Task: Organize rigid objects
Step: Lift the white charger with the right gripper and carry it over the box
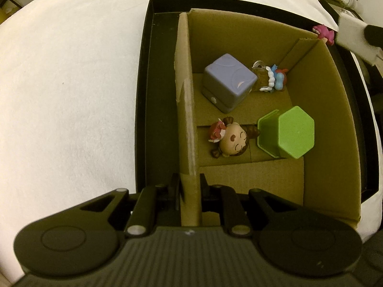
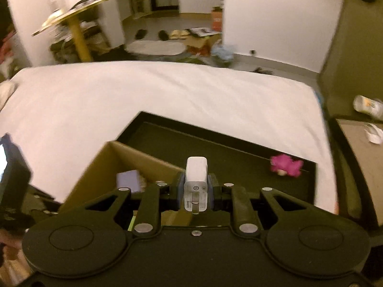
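Observation:
My left gripper (image 1: 189, 186) is shut on the left wall of the cardboard box (image 1: 184, 95). Inside the box lie a purple cube (image 1: 227, 81), a brown-haired doll figure (image 1: 229, 141), a green hexagonal container (image 1: 289, 132) and a small blue-and-white figure (image 1: 273, 77). My right gripper (image 2: 196, 184) is shut on a white charger plug (image 2: 196, 179) and holds it above the box's near corner (image 2: 115, 155). The purple cube (image 2: 129, 179) shows below it. A pink toy (image 2: 286, 166) lies in the black tray (image 2: 215, 148) beyond the box, also in the left wrist view (image 1: 324, 33).
The box sits in the black tray (image 1: 143, 95) on a white bed (image 1: 71, 83). A bedside stand (image 2: 361, 148) with a bottle (image 2: 368, 105) is to the right. A yellow-legged table (image 2: 76, 24) and floor clutter lie beyond the bed.

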The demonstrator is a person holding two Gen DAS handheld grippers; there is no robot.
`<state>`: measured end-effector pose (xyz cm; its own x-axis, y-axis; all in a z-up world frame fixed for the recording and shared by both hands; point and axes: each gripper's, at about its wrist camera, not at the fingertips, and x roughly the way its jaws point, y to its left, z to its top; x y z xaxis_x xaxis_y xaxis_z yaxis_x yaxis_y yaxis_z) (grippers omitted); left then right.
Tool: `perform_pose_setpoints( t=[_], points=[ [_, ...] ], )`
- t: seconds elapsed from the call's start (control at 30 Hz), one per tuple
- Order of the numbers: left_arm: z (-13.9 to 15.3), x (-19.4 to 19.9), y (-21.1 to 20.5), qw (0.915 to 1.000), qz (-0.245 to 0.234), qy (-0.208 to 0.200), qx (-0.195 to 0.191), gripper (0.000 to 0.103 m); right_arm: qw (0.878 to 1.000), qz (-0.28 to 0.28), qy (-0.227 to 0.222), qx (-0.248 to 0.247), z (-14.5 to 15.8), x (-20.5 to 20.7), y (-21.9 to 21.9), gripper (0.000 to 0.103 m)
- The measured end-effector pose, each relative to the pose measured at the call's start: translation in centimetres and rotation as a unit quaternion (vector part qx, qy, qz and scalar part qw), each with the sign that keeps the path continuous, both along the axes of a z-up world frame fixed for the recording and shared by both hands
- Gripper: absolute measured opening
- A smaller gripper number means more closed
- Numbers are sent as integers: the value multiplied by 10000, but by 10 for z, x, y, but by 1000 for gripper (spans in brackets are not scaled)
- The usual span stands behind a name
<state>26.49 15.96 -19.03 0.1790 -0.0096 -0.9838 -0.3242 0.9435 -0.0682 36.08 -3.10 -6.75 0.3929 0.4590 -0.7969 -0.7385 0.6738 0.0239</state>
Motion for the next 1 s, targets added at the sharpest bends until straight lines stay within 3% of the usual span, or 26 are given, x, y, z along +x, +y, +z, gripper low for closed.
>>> perform_pose_setpoints(
  t=[0.4, 1.0],
  points=[
    [-1, -3, 3, 10000, 8, -36, -48, 13, 9984, 424, 336, -160, -20, -27, 42, 20],
    [-1, -7, 2, 9999, -12, -120, -71, 13, 9900, -433, 1339, 49, -61, -23, 52, 21]
  ],
)
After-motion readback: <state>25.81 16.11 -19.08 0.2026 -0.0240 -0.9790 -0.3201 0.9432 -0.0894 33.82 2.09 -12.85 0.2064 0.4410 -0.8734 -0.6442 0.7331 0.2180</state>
